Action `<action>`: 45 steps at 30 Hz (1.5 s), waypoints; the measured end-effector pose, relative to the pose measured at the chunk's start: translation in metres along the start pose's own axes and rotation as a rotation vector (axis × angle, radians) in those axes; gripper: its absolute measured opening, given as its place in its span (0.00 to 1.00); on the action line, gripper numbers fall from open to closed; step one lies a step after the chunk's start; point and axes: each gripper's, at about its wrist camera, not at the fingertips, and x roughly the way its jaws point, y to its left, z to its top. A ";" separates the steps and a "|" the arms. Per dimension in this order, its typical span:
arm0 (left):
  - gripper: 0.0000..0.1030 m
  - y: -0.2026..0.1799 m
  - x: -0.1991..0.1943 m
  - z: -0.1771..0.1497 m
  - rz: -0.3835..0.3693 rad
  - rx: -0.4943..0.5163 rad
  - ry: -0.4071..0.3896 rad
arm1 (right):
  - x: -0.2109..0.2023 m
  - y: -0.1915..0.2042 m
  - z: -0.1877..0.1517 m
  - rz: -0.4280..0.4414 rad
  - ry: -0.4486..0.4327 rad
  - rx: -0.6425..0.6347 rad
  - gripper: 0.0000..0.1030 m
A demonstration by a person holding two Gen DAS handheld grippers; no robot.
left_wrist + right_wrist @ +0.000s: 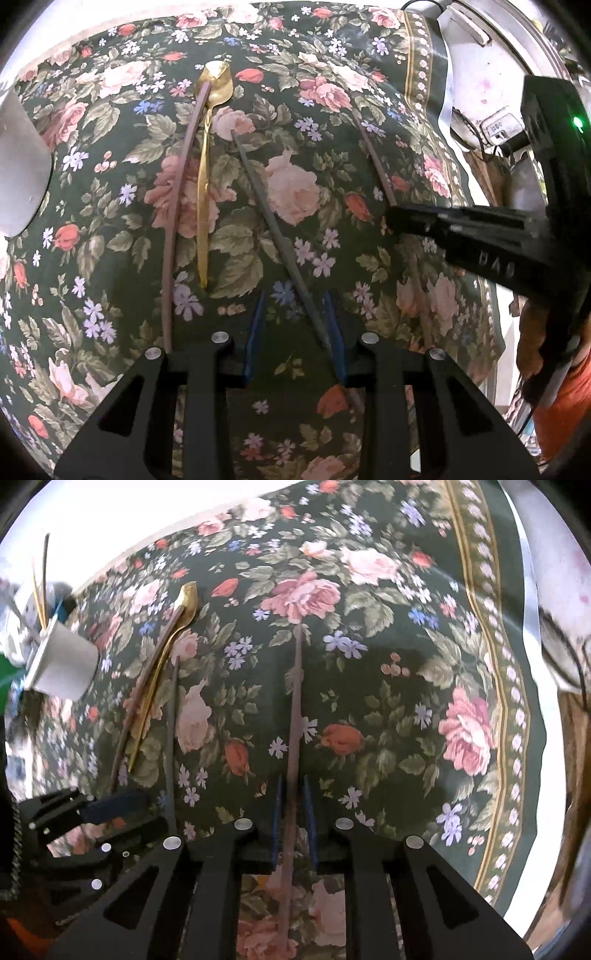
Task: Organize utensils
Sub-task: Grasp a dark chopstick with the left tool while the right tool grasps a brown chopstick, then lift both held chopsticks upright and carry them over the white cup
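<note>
Floral tablecloth [295, 192] is carrying everything. Nearest, the left gripper [297, 295] is straddling a grey chopstick [273, 221], fingers wide; the right gripper [293, 781] is narrowing around a brown chopstick [295, 716]. Farther, a gold spoon [207, 162] is lying beside another brown chopstick [181, 192], toward the far edge.

Left gripper [297, 314] low, jaws apart; right gripper [293, 794] low, jaws nearly closed.

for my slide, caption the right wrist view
Right gripper straddles a brown chopstick on the floral tablecloth; gold spoon lies left.
</note>
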 end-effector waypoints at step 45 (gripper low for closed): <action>0.03 -0.040 -0.088 0.016 0.017 0.126 -0.284 | -0.085 0.020 -0.012 0.087 -0.291 0.061 0.05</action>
